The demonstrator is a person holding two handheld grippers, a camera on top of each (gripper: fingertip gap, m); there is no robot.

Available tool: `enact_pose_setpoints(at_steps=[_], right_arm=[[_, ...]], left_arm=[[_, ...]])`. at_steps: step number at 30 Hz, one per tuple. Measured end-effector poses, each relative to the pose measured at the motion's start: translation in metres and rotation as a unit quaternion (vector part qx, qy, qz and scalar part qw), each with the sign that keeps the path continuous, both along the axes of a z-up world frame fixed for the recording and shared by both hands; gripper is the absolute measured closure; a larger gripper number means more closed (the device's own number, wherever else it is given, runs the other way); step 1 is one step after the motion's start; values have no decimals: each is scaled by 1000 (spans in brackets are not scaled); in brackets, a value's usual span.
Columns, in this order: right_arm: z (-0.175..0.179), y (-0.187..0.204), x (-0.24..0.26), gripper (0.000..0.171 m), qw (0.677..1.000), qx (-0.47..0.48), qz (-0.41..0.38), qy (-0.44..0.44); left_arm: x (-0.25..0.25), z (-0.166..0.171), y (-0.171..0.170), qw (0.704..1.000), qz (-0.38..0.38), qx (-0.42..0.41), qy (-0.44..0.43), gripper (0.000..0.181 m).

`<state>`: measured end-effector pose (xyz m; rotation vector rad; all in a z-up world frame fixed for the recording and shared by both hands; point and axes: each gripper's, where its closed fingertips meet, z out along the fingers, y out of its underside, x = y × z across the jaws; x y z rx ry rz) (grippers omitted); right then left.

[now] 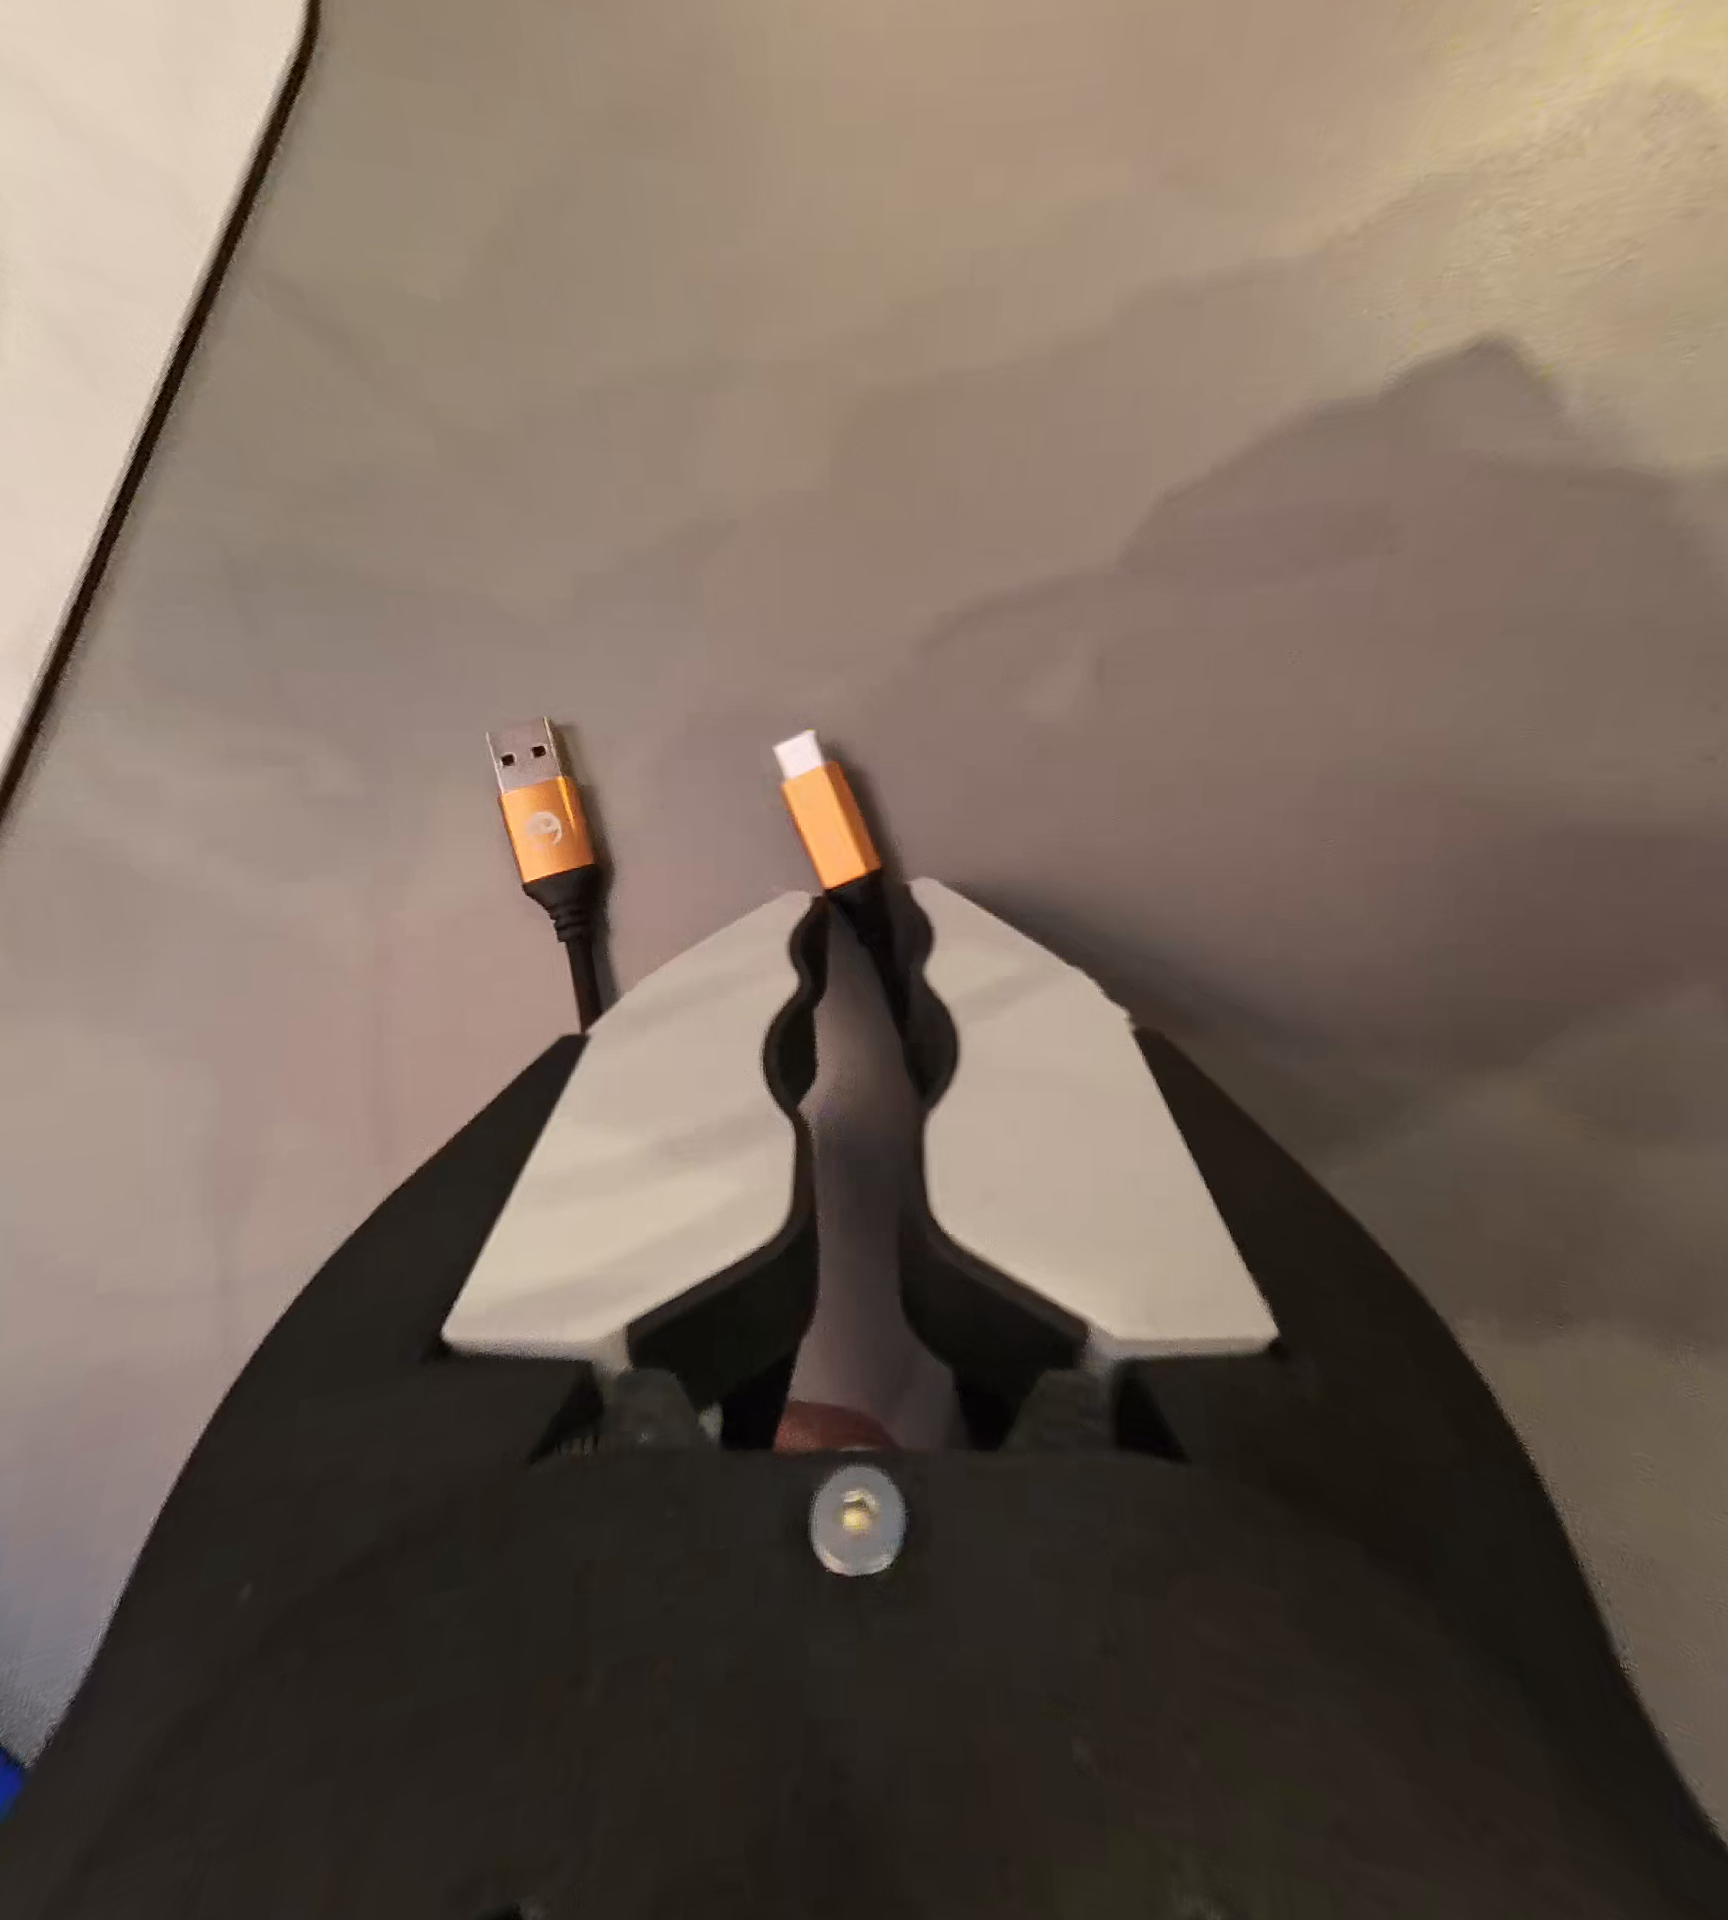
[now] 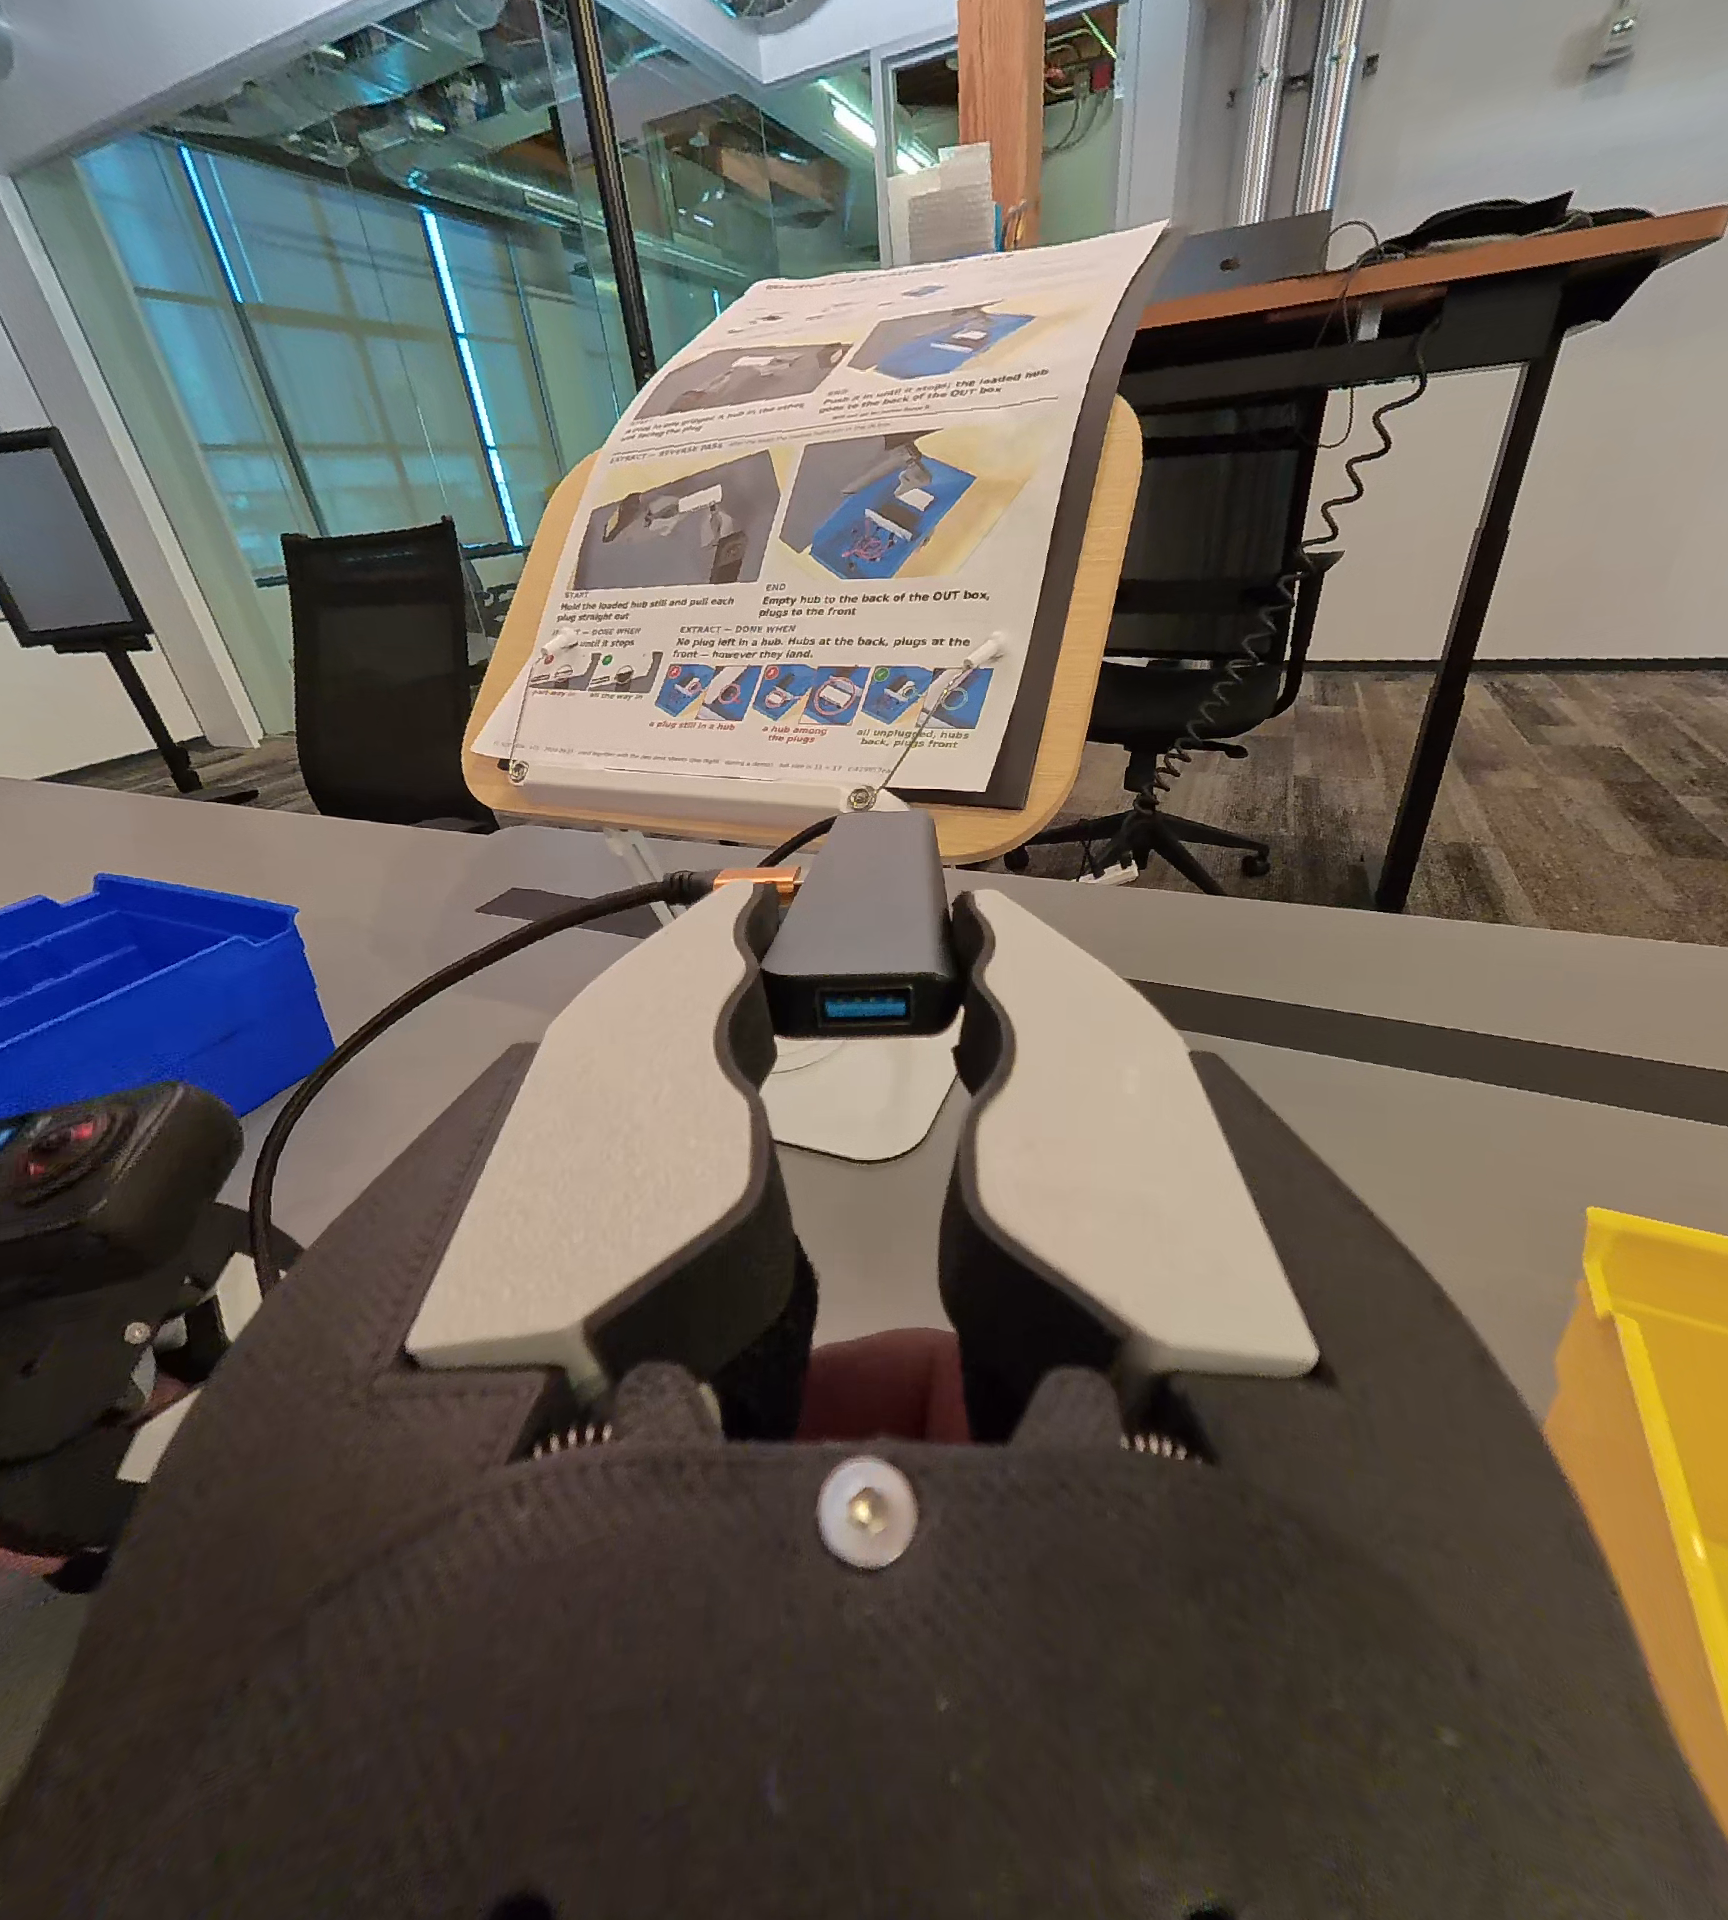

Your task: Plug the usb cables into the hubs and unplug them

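In the left wrist view I look down on the grey table (image 1: 1047, 416). My left gripper (image 1: 865, 899) is closed to a narrow gap on the black cable just behind an orange USB-C plug (image 1: 827, 821), which sticks out past the fingertips. An orange USB-A plug (image 1: 540, 810) lies to its left, its cable running under my left finger. My right gripper (image 2: 865, 935) is shut on a dark grey hub (image 2: 865, 914) held above the table, a blue port (image 2: 865, 1008) facing me. An orange plug (image 2: 758, 883) sits in the hub's left side; its black cable (image 2: 424, 997) loops down left.
A blue bin (image 2: 112, 987) stands at the left and a yellow bin (image 2: 1712, 1455) at the right. A wooden stand with an instruction sheet (image 2: 818, 520) is behind the hub; its white base (image 1: 60, 416) shows in the left wrist view. The left gripper's body (image 2: 60, 1195) is at lower left. There is about 30 cm between the tips of the two grippers.
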<state>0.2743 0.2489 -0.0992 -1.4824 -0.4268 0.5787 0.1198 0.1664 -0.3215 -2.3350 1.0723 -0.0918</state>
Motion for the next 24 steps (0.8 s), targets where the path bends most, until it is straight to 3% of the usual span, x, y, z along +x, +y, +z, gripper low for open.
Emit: enact_pose_setpoints(at_steps=[8, 11, 16, 20, 24], right_arm=[[1, -1, 0, 140, 1000, -4, 6, 6], [-2, -1, -3, 140, 1000, -3, 8, -1], [-4, -4, -11, 140, 1000, 5, 23, -10], [-5, -9, -20, 140, 999, 12, 36, -21], [-5, -18, -36, 140, 997, 29, 61, -32]], left_arm=[[-5, 2, 6, 998, -7, 42, 36, 174], [-13, 17, 5, 997, -1, 67, 25, 174], [-36, 75, -1, 993, 15, 116, -10, 174], [-49, 149, -12, 983, 21, 179, -37, 174], [-21, 214, -25, 970, -15, 241, -34, 174]])
